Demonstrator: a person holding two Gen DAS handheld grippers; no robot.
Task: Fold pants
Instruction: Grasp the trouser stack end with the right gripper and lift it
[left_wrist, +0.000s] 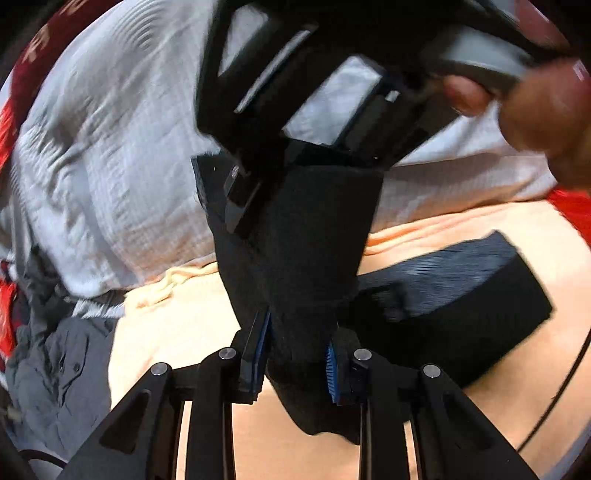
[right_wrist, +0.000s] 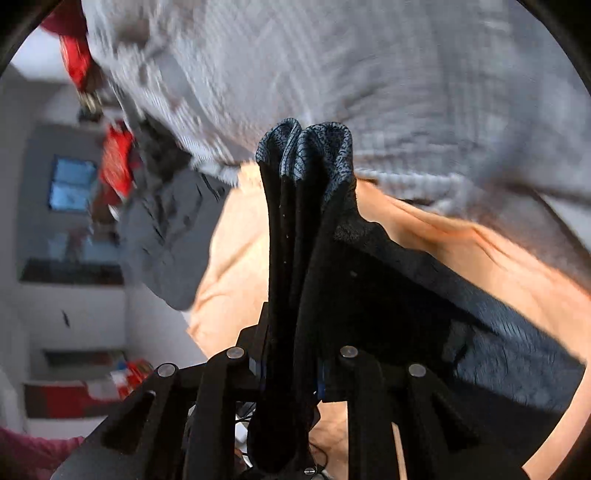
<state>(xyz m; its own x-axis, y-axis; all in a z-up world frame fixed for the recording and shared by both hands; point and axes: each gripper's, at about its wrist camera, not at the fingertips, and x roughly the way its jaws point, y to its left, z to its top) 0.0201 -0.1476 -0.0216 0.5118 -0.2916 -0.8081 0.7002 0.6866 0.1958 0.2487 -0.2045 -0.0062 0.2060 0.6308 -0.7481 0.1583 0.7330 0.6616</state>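
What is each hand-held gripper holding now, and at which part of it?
Both hold the black pants. The left hand-held gripper pinches a bunched fold; the right hand-held gripper clamps gathered layers. Which part of the garment cannot be told.

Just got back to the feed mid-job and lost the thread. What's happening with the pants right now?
Both handheld grippers are clamped on the dark pants. The left gripper pinches a bunched section between its blue-padded fingers, and the right gripper grips several gathered layers that stand up in front of it. The cloth hangs lifted above the peach bedsheet, with the rest trailing down onto it. A white quilt lies behind. The fold is not finished.
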